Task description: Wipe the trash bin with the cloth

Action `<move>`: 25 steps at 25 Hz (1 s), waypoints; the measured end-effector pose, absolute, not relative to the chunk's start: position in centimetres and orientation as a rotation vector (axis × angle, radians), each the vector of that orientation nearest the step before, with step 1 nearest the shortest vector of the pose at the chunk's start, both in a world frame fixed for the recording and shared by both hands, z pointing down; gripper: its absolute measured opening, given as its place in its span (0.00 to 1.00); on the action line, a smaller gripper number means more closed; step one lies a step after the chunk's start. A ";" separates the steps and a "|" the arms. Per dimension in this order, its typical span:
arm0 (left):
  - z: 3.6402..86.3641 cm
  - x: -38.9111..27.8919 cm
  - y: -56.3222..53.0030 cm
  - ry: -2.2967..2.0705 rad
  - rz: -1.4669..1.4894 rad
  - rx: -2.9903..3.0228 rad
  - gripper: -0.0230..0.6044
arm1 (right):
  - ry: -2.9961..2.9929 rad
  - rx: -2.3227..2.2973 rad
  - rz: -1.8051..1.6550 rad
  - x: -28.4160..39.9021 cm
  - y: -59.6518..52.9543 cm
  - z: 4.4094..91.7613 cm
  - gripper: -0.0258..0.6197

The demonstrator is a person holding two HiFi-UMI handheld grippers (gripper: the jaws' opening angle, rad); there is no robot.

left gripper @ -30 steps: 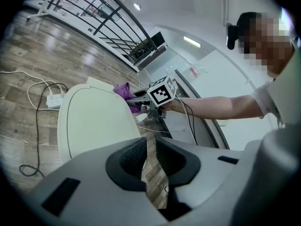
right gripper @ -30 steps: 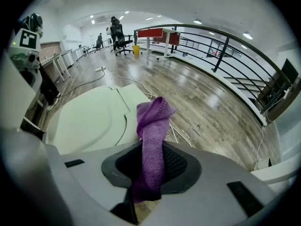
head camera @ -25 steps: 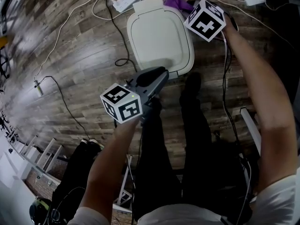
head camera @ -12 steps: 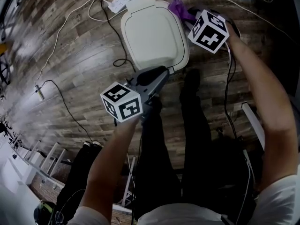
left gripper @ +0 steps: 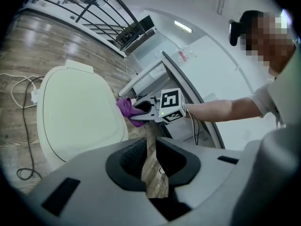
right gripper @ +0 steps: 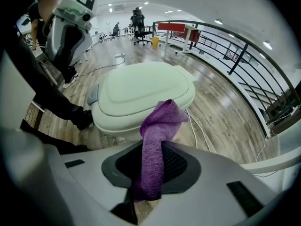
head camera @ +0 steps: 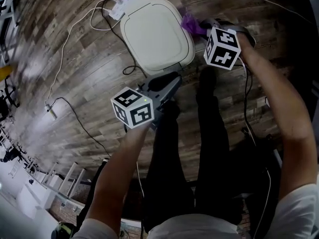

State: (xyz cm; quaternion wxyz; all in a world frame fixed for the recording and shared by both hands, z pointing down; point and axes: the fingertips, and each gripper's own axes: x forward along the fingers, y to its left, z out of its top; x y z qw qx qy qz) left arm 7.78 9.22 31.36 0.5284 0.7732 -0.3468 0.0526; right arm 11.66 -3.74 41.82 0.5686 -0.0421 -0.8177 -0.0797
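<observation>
My right gripper is clamped on a purple knitted cloth. The cloth runs up between the jaws and bunches above them. Its loose end is at the rim of the pale, rounded plastic trash bin, though I cannot tell whether they touch. From my head view the bin stands with its lid closed on the dark wood-plank floor, with the cloth at its right edge. My left gripper hovers just short of the bin's near side. Its jaws are a narrow slit apart with only floor showing between them. A white power strip lies behind the bin.
</observation>
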 end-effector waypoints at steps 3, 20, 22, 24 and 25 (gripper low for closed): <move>31.1 8.0 10.0 -0.797 0.152 1.869 0.13 | -1.898 -0.105 -0.189 13.3 -1.4 42.2 0.20; 31.2 10.3 15.2 -0.827 0.219 1.828 0.13 | -1.850 -0.206 -0.184 20.4 9.8 43.3 0.20; 31.0 11.3 15.6 -0.835 0.218 1.815 0.13 | -1.857 -0.153 -0.136 21.7 9.2 42.7 0.20; 30.7 11.9 15.8 -0.846 0.216 1.804 0.13 | -1.864 -0.064 -0.066 22.9 8.1 42.0 0.20; 30.5 12.1 15.8 -0.850 0.213 1.800 0.13 | -1.866 -0.009 -0.028 23.5 7.4 41.6 0.20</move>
